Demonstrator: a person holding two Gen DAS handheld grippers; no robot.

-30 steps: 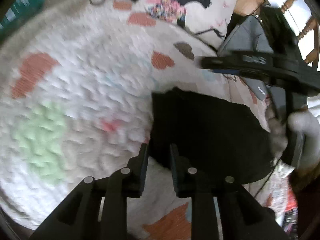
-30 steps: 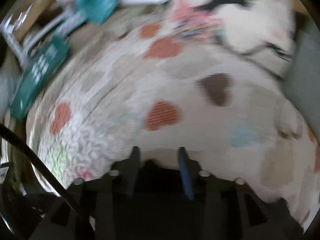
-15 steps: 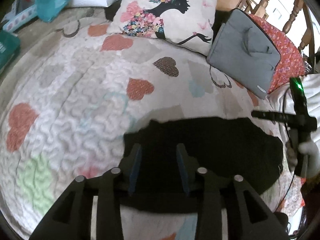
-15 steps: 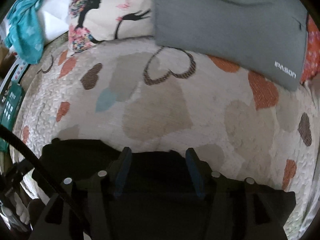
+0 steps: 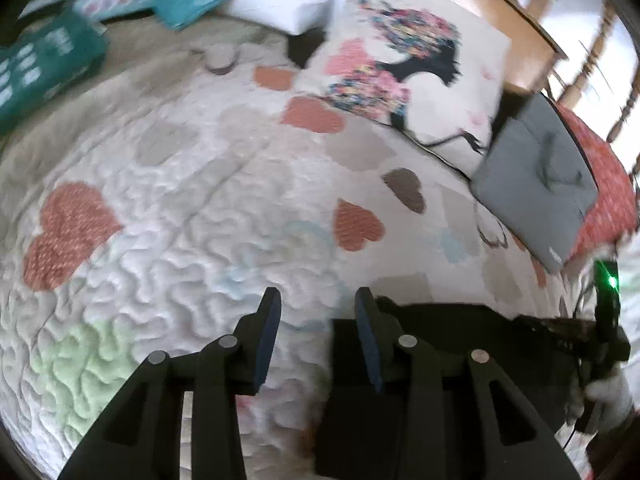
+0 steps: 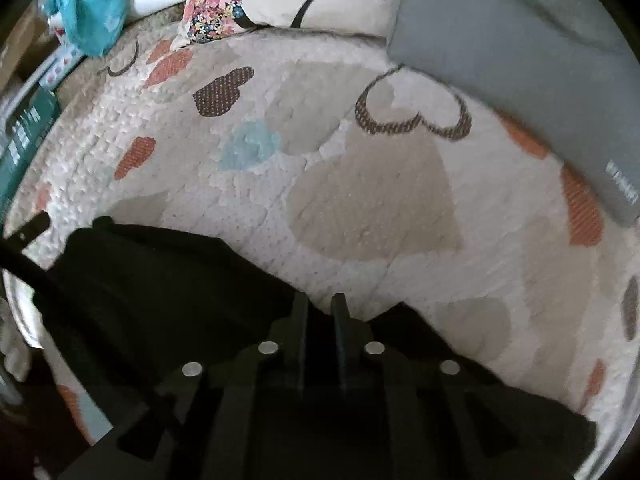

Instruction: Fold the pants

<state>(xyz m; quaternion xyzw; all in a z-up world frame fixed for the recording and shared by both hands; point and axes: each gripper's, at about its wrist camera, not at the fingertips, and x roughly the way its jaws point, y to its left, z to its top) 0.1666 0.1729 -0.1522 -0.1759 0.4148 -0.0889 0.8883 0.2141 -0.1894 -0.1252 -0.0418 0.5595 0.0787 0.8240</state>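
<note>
The right gripper [image 6: 320, 308], jaws just closing on the far edge of the black pants [image 6: 160, 280], is risking a thin pinch that slips when lifted. The left gripper [image 5: 316, 320] is hovering with jaws narrowly parted and empty beside them. The pants are lying dark and bunched on the quilt [image 6: 360, 200], well short of the grey laptop sleeve [image 6: 520, 60].

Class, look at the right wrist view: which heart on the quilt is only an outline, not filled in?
The brown outlined heart, just below the grey bag. The other hearts are solid patches of colour.
</note>
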